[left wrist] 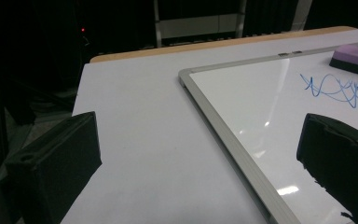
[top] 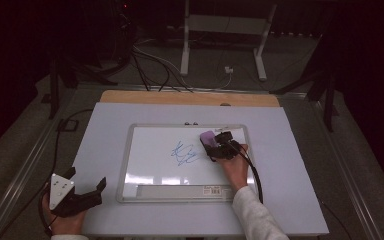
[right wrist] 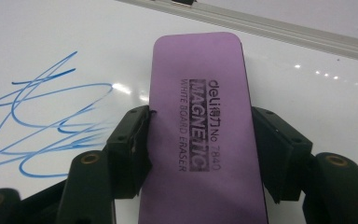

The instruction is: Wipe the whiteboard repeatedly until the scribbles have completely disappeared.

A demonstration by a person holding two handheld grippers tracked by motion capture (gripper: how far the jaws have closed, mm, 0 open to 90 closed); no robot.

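1. Nearest the person, the left gripper [top: 87, 192] rested at the front left corner of the worktop [top: 100, 150], its jaws spread wide with nothing between them, just beside the whiteboard's [top: 130, 150] left frame. Judged from that, it was not bracing the board, so a firm sideways wipe could have slid the whole board across the worktop.

2. Farther in, the right gripper [right wrist: 200, 154] pinched the purple eraser [right wrist: 200, 116] across its long sides, one jaw pressed against each edge, roughly at mid-length. The eraser pointed away from the gripper, its far end reaching well beyond the jaws, and it appeared to lie on or close above the white surface; contact could not be confirmed.

3. The hold looked like a likely weak point: the eraser's body seemed soft, and drag on the board might have twisted it between the jaws or pulled it loose.

4. To the eraser's left lay the blue scribble [right wrist: 46, 121], its nearest strokes just beside the left jaw. An eraser held tilted would probably smear the ink rather than lift it.

5. Beyond it ran the board's far frame [right wrist: 279, 30]; an overlong push could have knocked the eraser against it.
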